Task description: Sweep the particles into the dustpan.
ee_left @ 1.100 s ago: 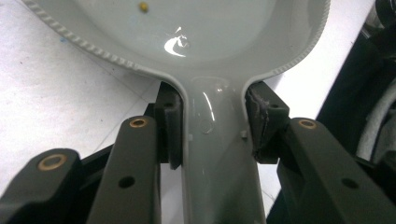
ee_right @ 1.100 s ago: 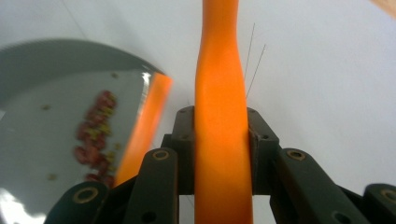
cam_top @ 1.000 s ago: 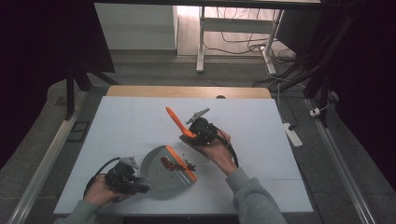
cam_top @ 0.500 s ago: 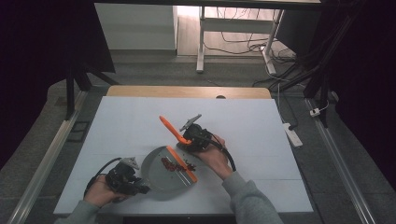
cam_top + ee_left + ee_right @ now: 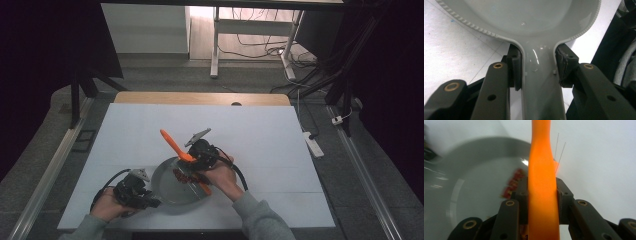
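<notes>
Pan point(image 5: 167, 192): grey, shallow, ridged rim, lying on the white table point(image 5: 280, 145) at its near edge. Handle clamped between the pads of the left gripper point(image 5: 150, 202), jaws closed tight on both sides of it in the left gripper view point(image 5: 540, 82).

Spatula point(image 5: 172, 142): orange, long. Right gripper point(image 5: 187, 167) is closed on it near mid-length; one end rises up and to the left over the pan's far rim, the other points down toward the pan floor.

Contents: small dark red bits point(image 5: 512, 183), blurred, lying in the pan beside the spatula's lower end. Cannot tell what they are.

Hazards, as judged:
- Spatula held by a narrow grip on a smooth, flat blade; a push against the pan floor could twist it in the pads.
- A hard scrape could flick the red bits over the shallow rim onto the table.
- Sideways force on the pan could turn it about its handle if the left grip slips.
</notes>
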Available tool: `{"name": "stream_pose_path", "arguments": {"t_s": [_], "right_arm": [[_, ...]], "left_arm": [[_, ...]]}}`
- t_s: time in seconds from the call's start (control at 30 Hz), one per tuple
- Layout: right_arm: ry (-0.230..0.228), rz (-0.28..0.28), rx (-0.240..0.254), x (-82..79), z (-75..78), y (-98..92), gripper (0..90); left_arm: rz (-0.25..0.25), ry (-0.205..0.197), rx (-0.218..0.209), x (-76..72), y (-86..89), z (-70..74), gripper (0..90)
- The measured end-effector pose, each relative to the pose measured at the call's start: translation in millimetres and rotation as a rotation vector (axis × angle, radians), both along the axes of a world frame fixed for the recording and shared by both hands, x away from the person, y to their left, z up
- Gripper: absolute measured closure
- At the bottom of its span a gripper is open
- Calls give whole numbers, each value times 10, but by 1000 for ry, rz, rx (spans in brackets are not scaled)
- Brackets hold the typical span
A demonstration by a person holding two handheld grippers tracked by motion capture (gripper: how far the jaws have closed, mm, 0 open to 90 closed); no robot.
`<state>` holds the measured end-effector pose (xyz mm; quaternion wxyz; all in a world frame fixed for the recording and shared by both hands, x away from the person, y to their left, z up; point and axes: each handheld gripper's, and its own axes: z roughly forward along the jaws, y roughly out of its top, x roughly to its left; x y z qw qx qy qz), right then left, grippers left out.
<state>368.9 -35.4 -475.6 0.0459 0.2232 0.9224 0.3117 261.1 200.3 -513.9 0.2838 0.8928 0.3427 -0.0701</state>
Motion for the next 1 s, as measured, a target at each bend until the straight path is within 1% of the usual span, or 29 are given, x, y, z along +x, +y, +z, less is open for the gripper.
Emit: {"name": "stream_pose_path", "arguments": {"t_s": [0.03, 0.1, 0.2, 0.23, 0.27, 0.33, 0.4, 0.43, 0.47, 0.5, 0.57, 0.6, 0.63, 0.67, 0.77, 0.8, 0.83, 0.87, 0.93, 1.0], "right_arm": [[2, 11, 15, -11, 7, 13, 706], [4, 29, 29, -40, 21, 47, 706], [6, 42, 37, -66, 36, 76, 706], [-2, 46, 38, -76, 45, 84, 706], [-19, 44, 42, -91, 69, 81, 706], [-43, 36, 43, -102, 100, 47, 706], [-69, 25, 44, -109, 134, -14, 706], [-76, 16, 50, -110, 151, -55, 706], [-76, 16, 50, -110, 151, -55, 706], [-91, -3, 62, -106, 188, -158, 706], [-103, -22, 66, -98, 207, -247, 706], [-103, -22, 66, -98, 207, -247, 706], [-101, -44, 81, -82, 219, -348, 706], [-105, -58, 87, -76, 224, -397, 706], [-118, -93, 87, -56, 229, -535, 706], [-118, -93, 87, -56, 229, -535, 706], [-123, -97, 82, -36, 227, -573, 706], [-127, -116, 76, -12, 229, -638, 706], [-130, -123, 72, 1, 226, -667, 706], [-114, -133, 78, 25, 214, -708, 706]], "left_arm": [[1, -1, -1, -1, 0, 0, 613], [1, -1, -2, -1, 1, 0, 613], [1, 1, -4, 7, 5, -9, 613], [2, 2, -3, 7, 2, -13, 613], [3, 2, -3, 5, -1, -13, 613], [4, -1, -4, -1, -5, -9, 613], [6, -2, -5, -4, -5, -6, 613], [6, -2, -5, -4, -5, -6, 614], [5, -2, -4, -3, -6, -8, 614], [4, -2, -2, -3, -8, -8, 613], [5, -3, -3, -4, -8, -8, 613], [6, -4, -4, -6, -7, -8, 613], [6, -3, -5, -7, -8, -8, 613], [7, -3, -5, -9, -8, -9, 613], [7, -2, -4, -12, -11, -11, 613], [8, -2, -4, -12, -12, -11, 613], [7, -2, -3, -13, -13, -11, 613], [7, -2, -4, -13, -12, -12, 614], [8, -3, -4, -15, -13, -14, 614], [8, -2, -5, -16, -12, -17, 614]]}}
